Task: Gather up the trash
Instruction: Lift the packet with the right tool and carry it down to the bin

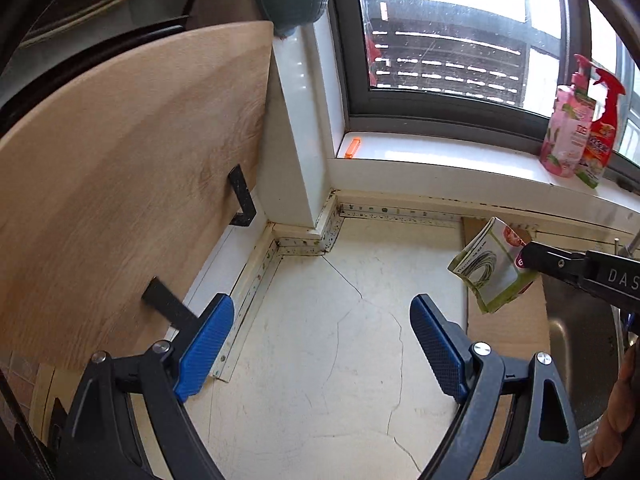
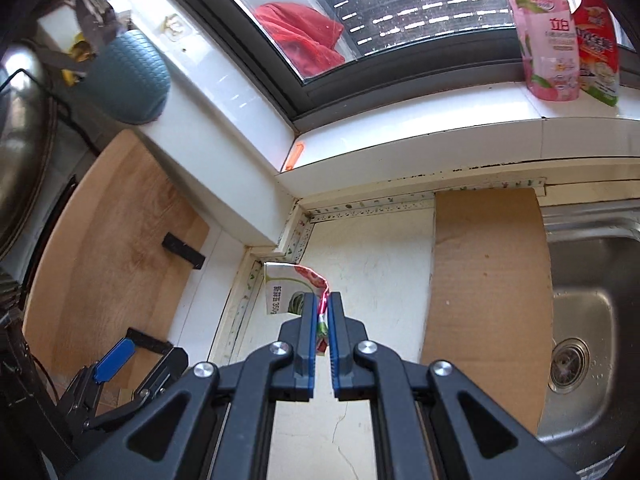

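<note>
Right tongs (image 2: 321, 312) pinch the empty wrapper (image 2: 286, 290) by its crumpled edge above the counter's (image 2: 360, 264) back-left corner — light, floppy (may slip); left tongs (image 1: 322, 344) wide, empty.

The packet (image 2: 280, 288) was white and green with red print. The counter (image 2: 368, 248) was cream, the cardboard (image 2: 484, 280) brown, the tool pads (image 1: 208, 344) blue.

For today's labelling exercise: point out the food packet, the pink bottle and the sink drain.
food packet (image 1: 486, 266), left wrist view, on its printed front.
pink bottle (image 2: 550, 46), right wrist view, on its label.
sink drain (image 2: 568, 366), right wrist view, on the strainer's middle.
</note>
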`<state>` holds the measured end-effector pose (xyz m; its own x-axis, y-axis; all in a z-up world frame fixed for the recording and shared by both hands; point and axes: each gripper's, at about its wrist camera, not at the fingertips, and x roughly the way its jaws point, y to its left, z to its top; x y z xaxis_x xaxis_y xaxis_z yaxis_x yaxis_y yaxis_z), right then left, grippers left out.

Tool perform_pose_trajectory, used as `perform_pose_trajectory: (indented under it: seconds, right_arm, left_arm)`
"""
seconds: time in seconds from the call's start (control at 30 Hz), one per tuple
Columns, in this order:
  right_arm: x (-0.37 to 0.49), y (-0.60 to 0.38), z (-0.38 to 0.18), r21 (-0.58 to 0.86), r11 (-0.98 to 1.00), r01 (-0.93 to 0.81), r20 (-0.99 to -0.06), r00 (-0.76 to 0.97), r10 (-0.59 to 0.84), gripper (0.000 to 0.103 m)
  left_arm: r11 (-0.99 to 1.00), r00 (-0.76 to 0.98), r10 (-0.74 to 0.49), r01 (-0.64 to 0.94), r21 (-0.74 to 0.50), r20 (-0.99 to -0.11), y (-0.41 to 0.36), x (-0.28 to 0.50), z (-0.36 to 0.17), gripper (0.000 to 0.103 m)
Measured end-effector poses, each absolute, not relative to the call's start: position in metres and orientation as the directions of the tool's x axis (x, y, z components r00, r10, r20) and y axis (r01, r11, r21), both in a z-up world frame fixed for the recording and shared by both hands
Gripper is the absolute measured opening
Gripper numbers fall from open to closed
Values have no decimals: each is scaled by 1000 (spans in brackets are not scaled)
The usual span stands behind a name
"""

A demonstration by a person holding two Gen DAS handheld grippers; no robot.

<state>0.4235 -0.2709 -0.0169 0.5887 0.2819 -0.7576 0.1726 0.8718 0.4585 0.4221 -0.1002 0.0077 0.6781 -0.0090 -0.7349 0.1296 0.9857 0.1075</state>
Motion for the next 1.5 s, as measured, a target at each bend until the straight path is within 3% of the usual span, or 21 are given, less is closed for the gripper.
perform_pose_trajectory:
  seconds: [0.43,0.8,1.1,1.5]
  right_arm:
    - [222,-164,25,391,911,130,-734,641,224,5]
    - [116,-101,-36,347,929,133,-829,507,237,5]
    - [91,-92,-161,306,935,178,-920,309,242,5]
    - [92,-102,-408,233,938,256,-972,80,220,8]
  left_arm:
    - [974,697,-168,224,-11,-697,-21,235,23,89]
    - [976,534,-183,201,-87,-825,40,138,-89,89]
    - [990,332,-108,125,-70,-937,62,122,-235,88]
    - [1000,153,-1,11,0,-988,72,111,-416,89]
